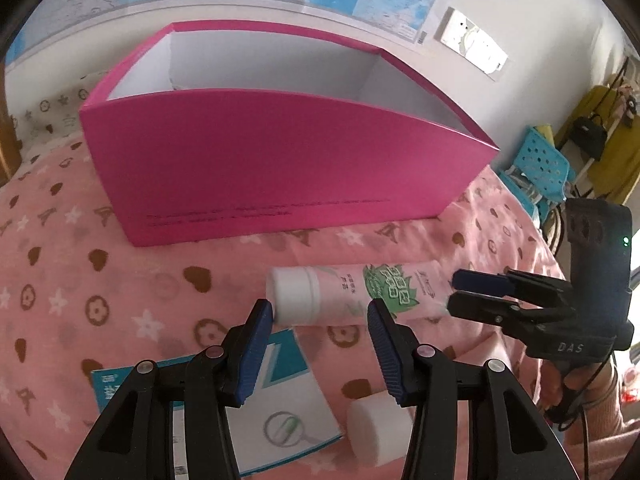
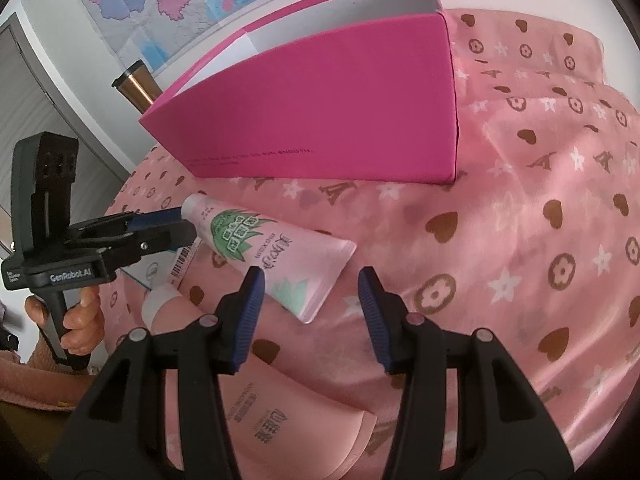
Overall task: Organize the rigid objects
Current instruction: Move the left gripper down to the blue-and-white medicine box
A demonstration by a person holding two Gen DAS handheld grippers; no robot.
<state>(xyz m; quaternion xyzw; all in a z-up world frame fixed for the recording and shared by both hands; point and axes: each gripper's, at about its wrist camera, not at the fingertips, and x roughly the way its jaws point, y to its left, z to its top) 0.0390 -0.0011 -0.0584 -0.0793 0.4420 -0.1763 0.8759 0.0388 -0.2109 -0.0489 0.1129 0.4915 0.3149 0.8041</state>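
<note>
Far left on the pink patterned cloth, the teal-and-white carton lies flat under the left gripper, whose jaws stand apart, one blue pad right at the white cap of the pink aloe tube. That tube lies on its side on the cloth, just in front of the open magenta box. Moving right, a second pink tube with a white cap lies near the camera. Further right, the right gripper has its jaws apart at the aloe tube's crimped tail; from its own view the tail lies between the open fingers.
</note>
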